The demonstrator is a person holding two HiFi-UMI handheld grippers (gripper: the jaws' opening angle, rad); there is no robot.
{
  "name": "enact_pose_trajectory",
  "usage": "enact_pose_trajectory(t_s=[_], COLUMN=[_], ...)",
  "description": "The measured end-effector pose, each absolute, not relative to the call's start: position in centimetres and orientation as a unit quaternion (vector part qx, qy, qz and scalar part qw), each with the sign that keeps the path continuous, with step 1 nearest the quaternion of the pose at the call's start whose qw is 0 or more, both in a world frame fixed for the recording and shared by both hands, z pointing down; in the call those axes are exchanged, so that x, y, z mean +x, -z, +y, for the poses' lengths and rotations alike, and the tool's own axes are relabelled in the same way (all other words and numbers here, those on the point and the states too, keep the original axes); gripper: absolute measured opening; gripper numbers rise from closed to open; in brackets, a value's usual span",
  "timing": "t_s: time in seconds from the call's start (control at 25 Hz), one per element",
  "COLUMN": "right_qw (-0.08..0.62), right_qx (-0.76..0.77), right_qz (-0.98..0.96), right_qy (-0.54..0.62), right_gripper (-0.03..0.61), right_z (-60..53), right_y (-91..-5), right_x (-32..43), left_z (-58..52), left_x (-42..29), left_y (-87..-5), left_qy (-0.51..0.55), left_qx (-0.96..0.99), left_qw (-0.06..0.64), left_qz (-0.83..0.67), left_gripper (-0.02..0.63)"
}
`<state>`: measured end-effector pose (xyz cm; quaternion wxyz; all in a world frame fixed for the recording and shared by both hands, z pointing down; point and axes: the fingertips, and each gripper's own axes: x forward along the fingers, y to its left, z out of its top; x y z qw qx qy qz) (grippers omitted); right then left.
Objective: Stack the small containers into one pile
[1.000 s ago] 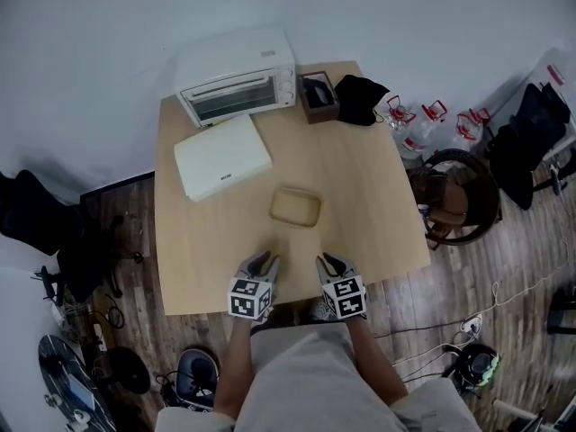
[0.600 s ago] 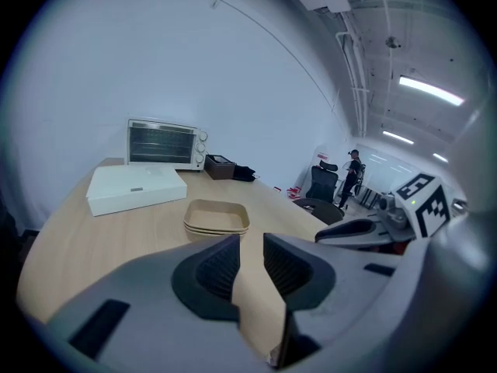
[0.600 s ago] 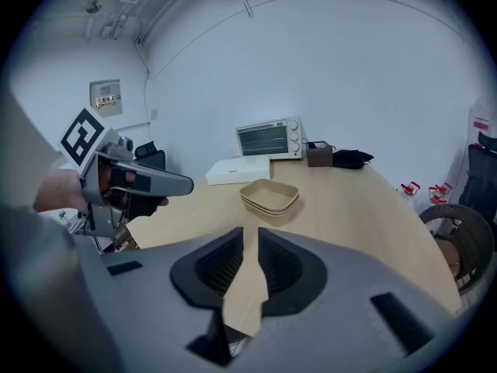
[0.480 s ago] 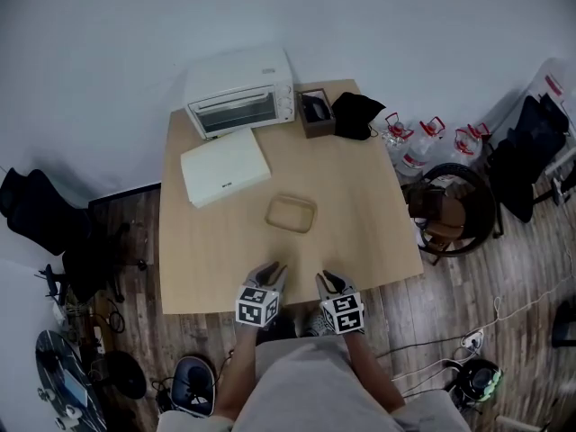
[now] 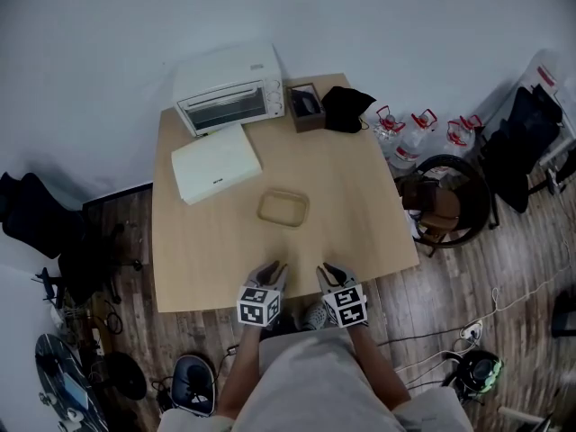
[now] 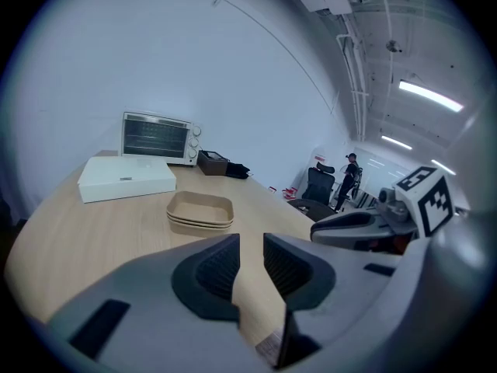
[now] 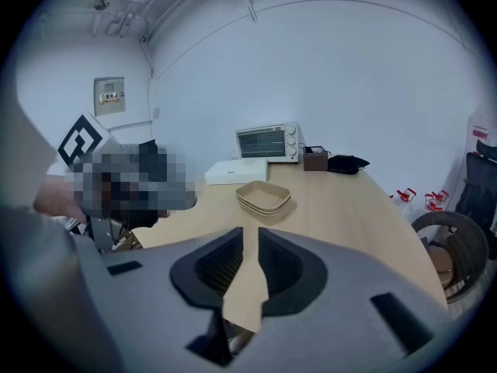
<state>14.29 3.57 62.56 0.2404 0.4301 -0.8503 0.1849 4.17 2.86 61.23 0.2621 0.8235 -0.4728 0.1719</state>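
One nested pile of containers [image 5: 283, 208] sits beside the white box [image 5: 216, 162], none loose; left gripper [image 5: 271, 268] and right gripper [image 5: 331, 270] hang slightly parted, empty.

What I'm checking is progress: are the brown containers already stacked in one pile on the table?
Yes, the left gripper view shows the brown containers nested one inside another as a single pile on the table.

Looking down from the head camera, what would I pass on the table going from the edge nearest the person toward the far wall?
stack of tan containers → flat white box → white toaster oven
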Motion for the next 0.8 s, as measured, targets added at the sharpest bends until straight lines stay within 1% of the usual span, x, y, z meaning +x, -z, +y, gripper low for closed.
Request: enact_pose_trajectory(t_s=[0.52, 0.72, 0.8], right_qw=[0.224, 0.216, 0.211], right_qx=[0.429, 0.441, 0.445], right_qz=[-0.854, -0.849, -0.848], right_qy=[-0.191, -0.194, -0.195], right_gripper=[0.053, 0.011, 0.006], right_z=[3.0, 3.0, 2.9], right_y=[-62.6, -62.5, -62.3], right_x=[13.8, 14.4, 14.7], left_z=[2.6, 2.4, 2.4], left_x=[3.2, 3.1, 3.0], left_y=[-60.5, -60.3, -60.3], left_qy=[-0.182, -0.18, -0.177], left_qx=[0.822, 0.821, 0.821], left_qw=[0.246, 0.238, 0.235], left_qz=[-0.481, -0.487, -0.489], left_gripper=[0.087, 0.041, 0.017])
